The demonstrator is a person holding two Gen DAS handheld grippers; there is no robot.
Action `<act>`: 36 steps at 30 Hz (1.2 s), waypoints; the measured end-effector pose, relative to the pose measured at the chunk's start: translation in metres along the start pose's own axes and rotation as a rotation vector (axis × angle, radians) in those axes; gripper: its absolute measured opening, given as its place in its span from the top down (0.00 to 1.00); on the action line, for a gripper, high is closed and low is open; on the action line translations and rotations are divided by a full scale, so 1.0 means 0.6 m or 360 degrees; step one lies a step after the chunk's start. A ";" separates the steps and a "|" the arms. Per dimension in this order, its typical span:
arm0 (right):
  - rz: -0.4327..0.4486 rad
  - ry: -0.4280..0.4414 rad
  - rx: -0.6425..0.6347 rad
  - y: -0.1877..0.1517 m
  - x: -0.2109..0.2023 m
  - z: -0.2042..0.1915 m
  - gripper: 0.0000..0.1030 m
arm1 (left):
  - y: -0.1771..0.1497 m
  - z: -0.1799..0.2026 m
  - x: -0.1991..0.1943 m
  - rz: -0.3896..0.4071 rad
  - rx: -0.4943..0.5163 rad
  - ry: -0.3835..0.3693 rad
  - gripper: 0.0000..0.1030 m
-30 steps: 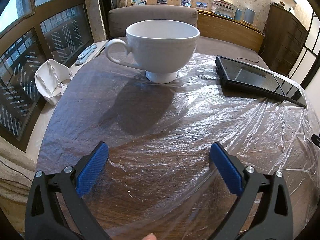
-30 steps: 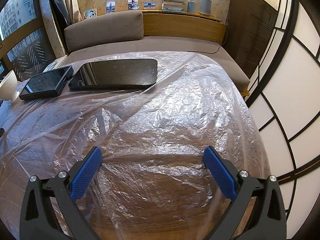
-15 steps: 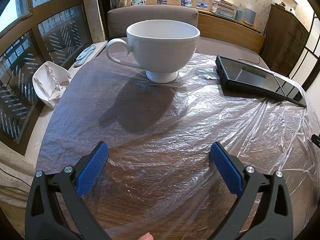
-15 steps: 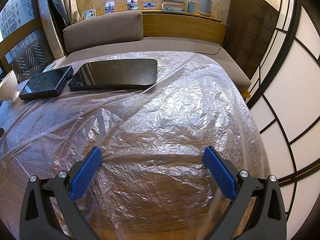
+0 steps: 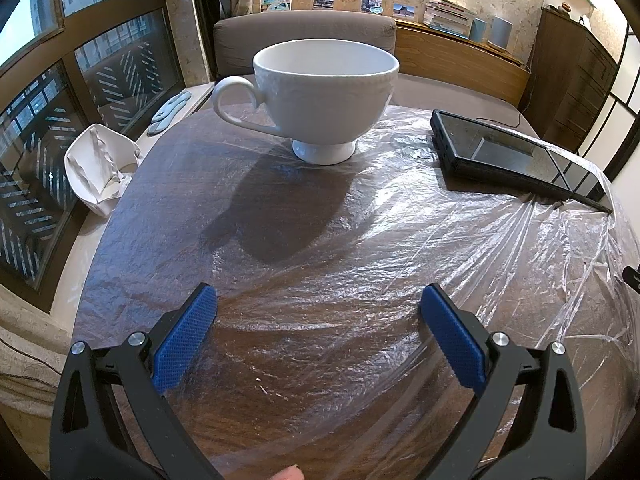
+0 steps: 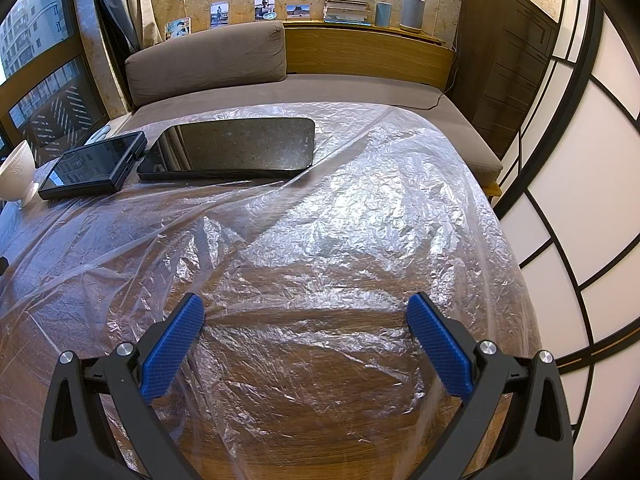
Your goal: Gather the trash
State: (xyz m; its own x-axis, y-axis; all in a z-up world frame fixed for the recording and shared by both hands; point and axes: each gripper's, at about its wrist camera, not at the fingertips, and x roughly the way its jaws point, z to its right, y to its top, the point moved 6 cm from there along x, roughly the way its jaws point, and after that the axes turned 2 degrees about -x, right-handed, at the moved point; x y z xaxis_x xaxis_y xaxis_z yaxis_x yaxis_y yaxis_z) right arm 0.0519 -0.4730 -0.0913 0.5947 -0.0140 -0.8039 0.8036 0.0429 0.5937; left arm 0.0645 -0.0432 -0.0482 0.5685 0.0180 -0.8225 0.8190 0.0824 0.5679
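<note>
Both your claws hang spread and empty over the near edge of the round wooden counter: left claw, right claw. The likely trash is the crinkled clear plastic sheet draped over the whole top, so you are only at the approach; next, pinch a loose fold. Further back, the white footed ceramic cup looks empty, and two black tablets weigh down the far edge.
</note>
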 end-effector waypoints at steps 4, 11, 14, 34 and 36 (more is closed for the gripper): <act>0.0000 0.0000 0.0000 0.000 0.000 0.000 0.04 | 0.001 0.000 -0.001 0.0000 0.0000 0.0000 0.01; -0.0002 0.0000 -0.0001 0.003 -0.001 0.000 0.04 | -0.005 -0.001 -0.008 -0.0001 -0.0004 0.0001 0.01; -0.0003 0.0001 -0.0001 0.003 -0.002 -0.001 0.04 | -0.013 -0.001 -0.015 -0.0001 -0.0007 0.0003 0.01; -0.0001 0.0001 -0.0004 -0.001 -0.002 -0.001 0.04 | -0.033 -0.012 -0.022 0.0004 0.0009 -0.0009 0.01; 0.0000 0.0001 -0.0004 -0.001 -0.002 -0.001 0.04 | -0.033 -0.012 -0.022 0.0004 0.0010 -0.0009 0.01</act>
State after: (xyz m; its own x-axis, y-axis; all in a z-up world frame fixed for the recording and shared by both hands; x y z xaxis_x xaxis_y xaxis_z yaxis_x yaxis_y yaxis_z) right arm 0.0509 -0.4724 -0.0908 0.5944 -0.0131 -0.8041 0.8037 0.0455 0.5933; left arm 0.0403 -0.0380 -0.0489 0.5709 0.0123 -0.8209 0.8180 0.0764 0.5701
